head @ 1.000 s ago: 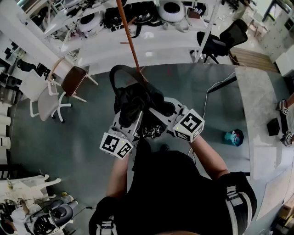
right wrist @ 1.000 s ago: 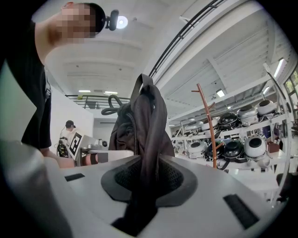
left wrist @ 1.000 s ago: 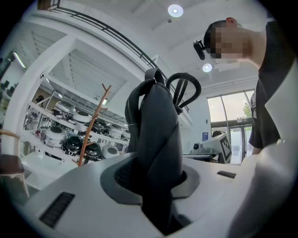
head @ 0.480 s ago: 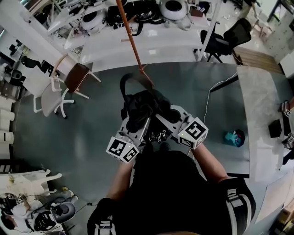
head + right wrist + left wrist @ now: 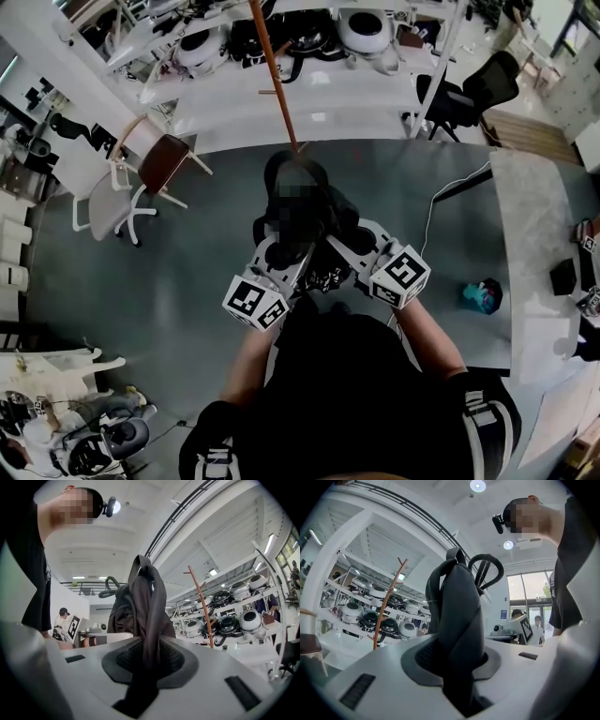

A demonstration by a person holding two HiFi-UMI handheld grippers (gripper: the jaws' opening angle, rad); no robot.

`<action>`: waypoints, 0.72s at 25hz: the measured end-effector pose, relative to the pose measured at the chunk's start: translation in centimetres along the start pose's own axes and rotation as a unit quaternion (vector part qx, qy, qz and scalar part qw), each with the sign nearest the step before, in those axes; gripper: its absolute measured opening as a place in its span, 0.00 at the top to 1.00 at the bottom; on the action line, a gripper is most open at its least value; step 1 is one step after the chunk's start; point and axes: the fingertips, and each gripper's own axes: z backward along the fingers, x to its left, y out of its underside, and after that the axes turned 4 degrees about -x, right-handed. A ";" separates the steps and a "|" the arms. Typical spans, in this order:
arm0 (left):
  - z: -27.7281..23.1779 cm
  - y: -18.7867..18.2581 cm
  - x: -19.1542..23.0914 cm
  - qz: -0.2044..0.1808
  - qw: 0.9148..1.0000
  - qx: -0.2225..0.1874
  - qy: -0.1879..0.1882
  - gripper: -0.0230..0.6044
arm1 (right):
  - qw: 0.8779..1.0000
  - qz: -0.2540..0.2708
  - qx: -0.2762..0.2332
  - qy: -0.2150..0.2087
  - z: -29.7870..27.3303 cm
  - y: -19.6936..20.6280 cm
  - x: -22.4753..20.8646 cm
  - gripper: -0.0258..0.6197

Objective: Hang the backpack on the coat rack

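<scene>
Clamping one dark strap (image 5: 150, 620) each in the white left gripper (image 5: 455, 660) and white right gripper (image 5: 146, 663), black fabric backpack (image 5: 302, 223) held just before the slim reddish wooden coat rack (image 5: 277, 86). Hold both grips tight; raise the arched top handle (image 5: 486, 556) above a peg (image 5: 269, 92).

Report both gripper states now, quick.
Left gripper: closed, clamped on a black backpack strap.
Right gripper: closed, clamped on a strap of the same backpack.
</scene>
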 end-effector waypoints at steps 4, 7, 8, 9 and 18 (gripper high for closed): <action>-0.4 -0.9 2.2 -0.004 1.000 0.001 0.008 0.78 | 1.000 0.003 0.002 0.005 -2.1 -0.5 -0.8 0.81; -1.1 -1.1 4.3 -0.007 1.000 0.008 0.016 0.78 | 1.000 -0.001 0.002 0.019 -4.0 -0.4 -1.9 0.81; -1.2 -1.2 5.1 -0.006 1.000 0.011 0.019 0.78 | 1.000 -0.003 0.001 0.024 -4.7 -0.2 -2.2 0.81; -1.2 -1.3 6.0 -0.005 1.000 0.013 0.021 0.78 | 1.000 -0.005 0.001 0.028 -5.6 -0.1 -2.4 0.81; -1.6 -3.1 14.1 -0.002 0.999 0.018 0.035 0.78 | 0.999 -0.014 -0.014 0.051 -13.6 0.0 -4.6 0.81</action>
